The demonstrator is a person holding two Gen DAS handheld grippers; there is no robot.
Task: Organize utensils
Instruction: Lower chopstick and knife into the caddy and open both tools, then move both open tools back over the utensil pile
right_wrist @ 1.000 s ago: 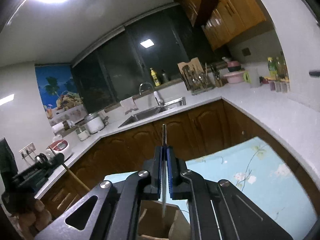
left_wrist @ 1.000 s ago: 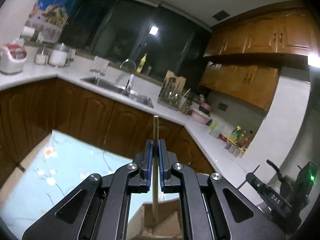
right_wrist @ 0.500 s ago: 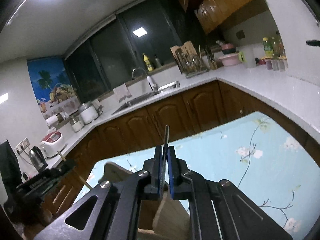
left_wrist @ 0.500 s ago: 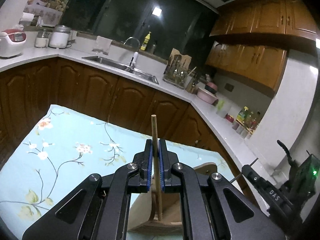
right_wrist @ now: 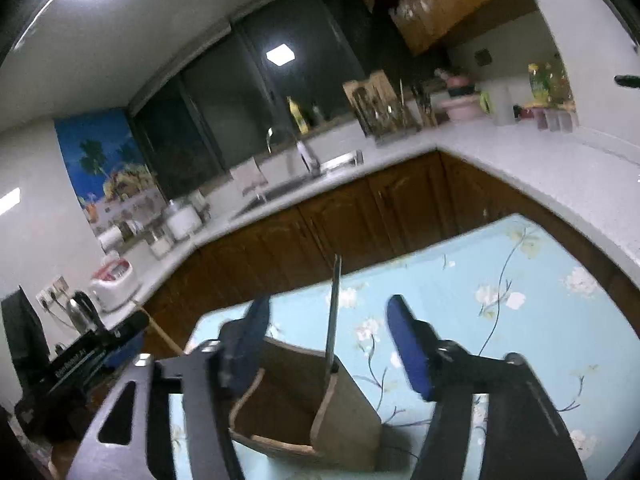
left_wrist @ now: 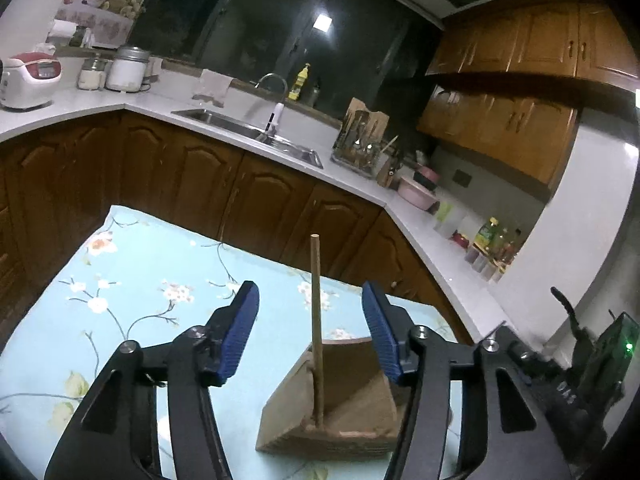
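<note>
Item: brown wooden utensil holder with curved open top [left_wrist: 344, 412], standing on a pale blue floral tablecloth [left_wrist: 132, 304] that covers the work table. Contents, first entry: one thin round wooden chopstick [left_wrist: 317, 320], upright in the holder, its lower end down inside and its upper end standing free above the rim. The left gripper [left_wrist: 310, 330] has just been opening; its blue-padded jaws now stand well apart on either side of the chopstick, neither pad touching it, so the stick is released. Contents, second entry: one slim grey metal utensil handle [right_wrist: 333, 312], upright at the inner wall of the same holder; the working end is hidden inside, so whether it is a spoon, fork or knife cannot be told. The right gripper [right_wrist: 330, 344] has likewise just been opening, with the handle between its spread jaws and apparently clear of both pads, though that view is blurred. Status: two utensils deposited, both hands empty. Outstanding: no loose utensils show on the cloth in either view, so what remains to be sorted cannot be judged; withdrawing both grippers without knocking the upright pieces looks to be the next concern.
</note>
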